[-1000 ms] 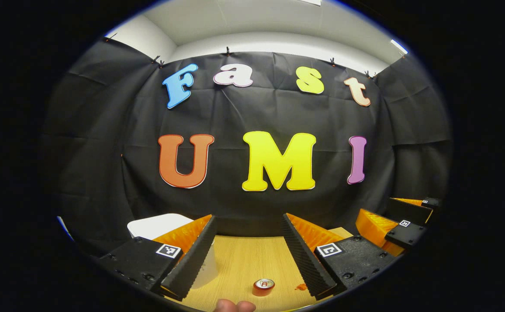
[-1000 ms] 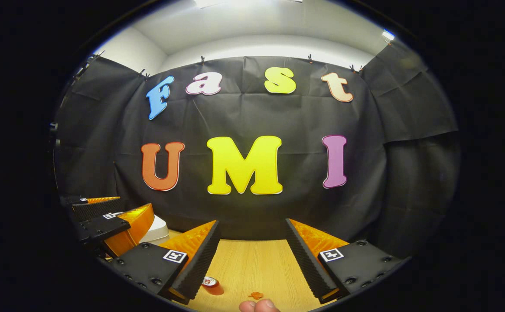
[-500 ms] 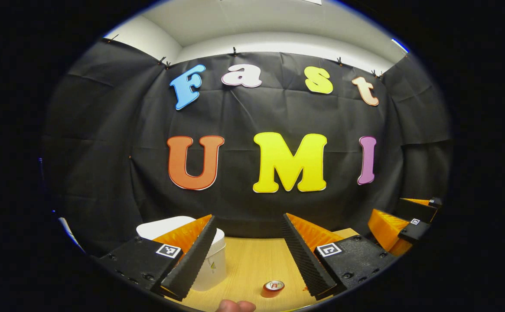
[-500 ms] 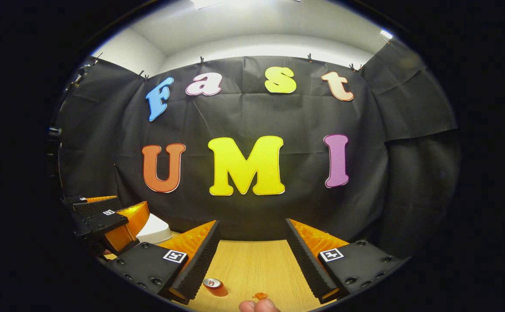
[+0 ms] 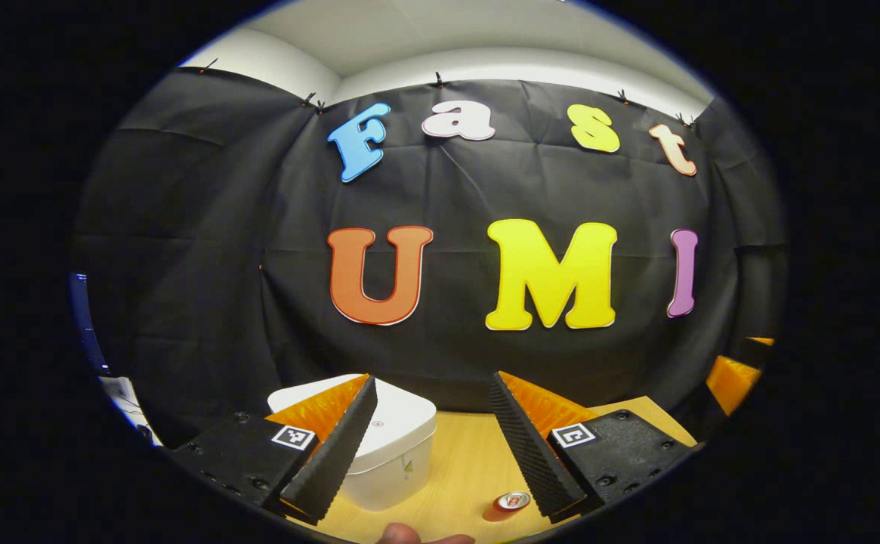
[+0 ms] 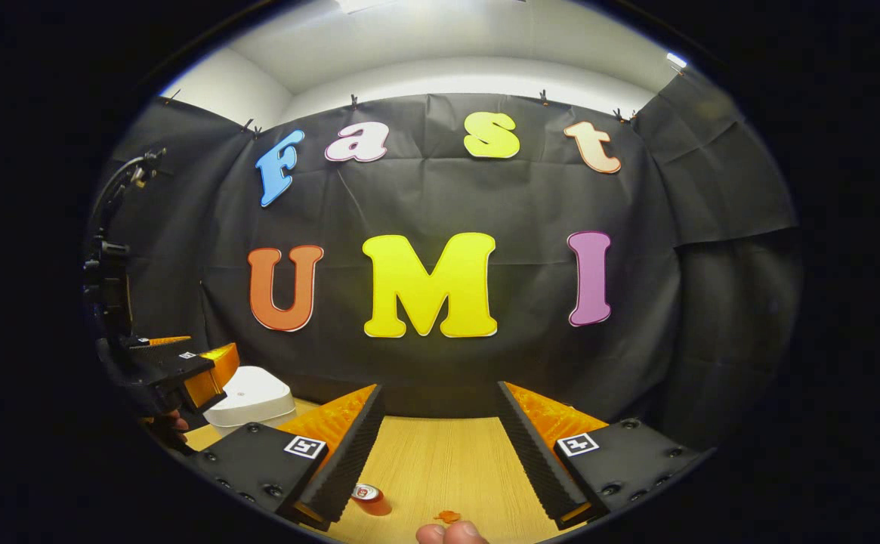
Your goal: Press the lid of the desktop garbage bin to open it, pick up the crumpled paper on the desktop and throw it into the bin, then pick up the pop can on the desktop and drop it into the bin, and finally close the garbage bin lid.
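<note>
The white desktop bin (image 5: pixel 398 446) stands on the wooden table (image 5: pixel 462 461) with its lid down. My left gripper (image 5: pixel 432 446) hovers open above and in front of it, the left finger overlapping the bin's near corner. A red pop can (image 5: pixel 510 504) stands upright by the right finger's base. In the right gripper view, my right gripper (image 6: pixel 440 453) is open over the table (image 6: pixel 440 461), with the can (image 6: pixel 370 499) low left and a small orange crumpled paper (image 6: pixel 447 516) near the bottom edge. The bin (image 6: pixel 252 397) and the left gripper (image 6: pixel 175 370) show at far left.
The black cloth wall rises just behind the table's far edge. The other gripper (image 5: pixel 734 374) peeks in at the far right of the left gripper view. A fingertip (image 6: pixel 451 533) of the holding hand shows at the bottom. A stand with a clamp (image 6: pixel 111 249) rises at far left.
The left gripper has swung left toward the bin, which now sits more between its fingers; the can has slid right in its view. The right gripper has barely moved.
</note>
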The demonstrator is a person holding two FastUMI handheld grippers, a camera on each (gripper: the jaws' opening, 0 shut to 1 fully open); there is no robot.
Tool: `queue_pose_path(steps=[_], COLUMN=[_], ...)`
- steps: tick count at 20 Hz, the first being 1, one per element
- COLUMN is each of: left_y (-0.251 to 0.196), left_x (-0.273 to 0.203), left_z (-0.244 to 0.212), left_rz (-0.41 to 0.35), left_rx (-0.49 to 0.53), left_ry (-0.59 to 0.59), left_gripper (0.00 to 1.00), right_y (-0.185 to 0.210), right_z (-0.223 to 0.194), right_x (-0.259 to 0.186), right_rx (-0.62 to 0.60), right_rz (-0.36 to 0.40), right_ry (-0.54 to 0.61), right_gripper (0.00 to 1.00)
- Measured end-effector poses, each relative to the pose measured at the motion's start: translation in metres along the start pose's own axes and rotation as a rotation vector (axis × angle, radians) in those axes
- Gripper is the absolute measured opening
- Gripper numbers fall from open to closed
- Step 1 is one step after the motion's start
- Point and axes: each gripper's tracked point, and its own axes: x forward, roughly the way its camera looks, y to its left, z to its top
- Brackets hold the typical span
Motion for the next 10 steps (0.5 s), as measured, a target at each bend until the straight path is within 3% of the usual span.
queue_pose_path(steps=[7,9,10], left_y=[0.044,0.049,0.051], left_x=[0.047,0.059,0.065], left_z=[-0.023,-0.032,-0.036], left_rz=[0.137,0.156,0.163], left_rx=[0.029,0.024,0.016], left_ry=[0.045,0.066,0.080], left_gripper=[0.97,0.90,0.94], right_y=[-0.014,-0.017,-0.018], right_z=[-0.006,-0.007,-0.007], right_x=[0.018,0.023,0.026], right_rx=[-0.001,0.000,-0.002], right_rz=[0.004,0.005,0.007], right_ry=[0.024,0.030,0.031], right_gripper=[0.95,0.95,0.95])
